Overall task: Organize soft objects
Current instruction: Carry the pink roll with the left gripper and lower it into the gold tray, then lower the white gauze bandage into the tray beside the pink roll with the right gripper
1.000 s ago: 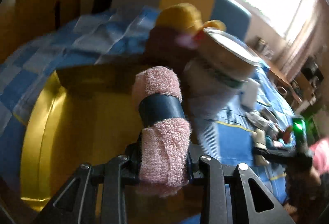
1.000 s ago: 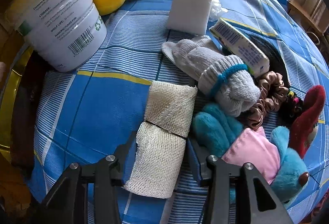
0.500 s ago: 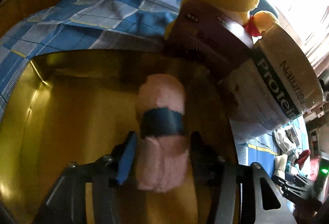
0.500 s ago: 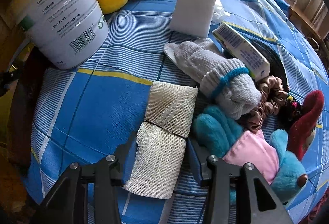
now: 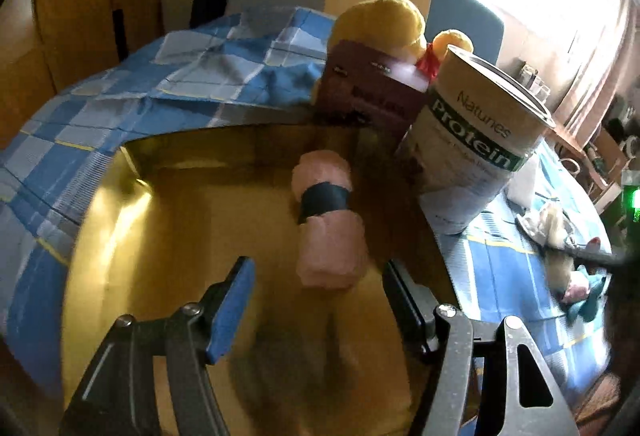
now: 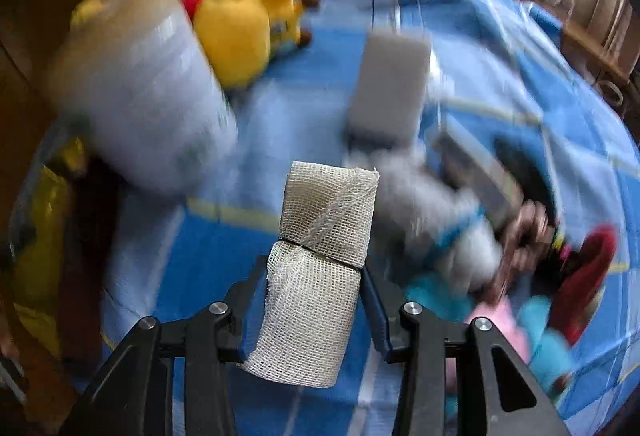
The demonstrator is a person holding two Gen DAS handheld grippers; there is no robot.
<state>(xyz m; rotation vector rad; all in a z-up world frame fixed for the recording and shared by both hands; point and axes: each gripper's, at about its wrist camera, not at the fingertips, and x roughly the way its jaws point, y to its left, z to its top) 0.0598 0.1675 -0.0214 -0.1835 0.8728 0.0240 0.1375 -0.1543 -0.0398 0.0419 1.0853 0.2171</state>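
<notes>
A pink towel roll (image 5: 326, 220) with a dark band lies inside the gold box (image 5: 160, 236). My left gripper (image 5: 317, 270) hangs just behind it, its jaws opening, the blue pads clear of the roll on both sides. In the right wrist view my right gripper (image 6: 312, 272) is shut on a white gauze roll (image 6: 328, 204), its jaws closing a little tighter, and holds it above the blue checked cloth (image 6: 192, 268). That view is blurred by motion.
A protein tub (image 5: 476, 140) and a brown carton (image 5: 368, 100) stand at the box's far right corner, with a yellow plush (image 6: 240, 36) behind them. On the cloth lie a white block (image 6: 390, 84), a grey sock roll (image 6: 440, 220) and a blue and pink plush (image 6: 552, 340).
My left gripper carried the pink roll down into the gold box, opened and let it go. My right gripper rose from the cloth with the gauze roll.
</notes>
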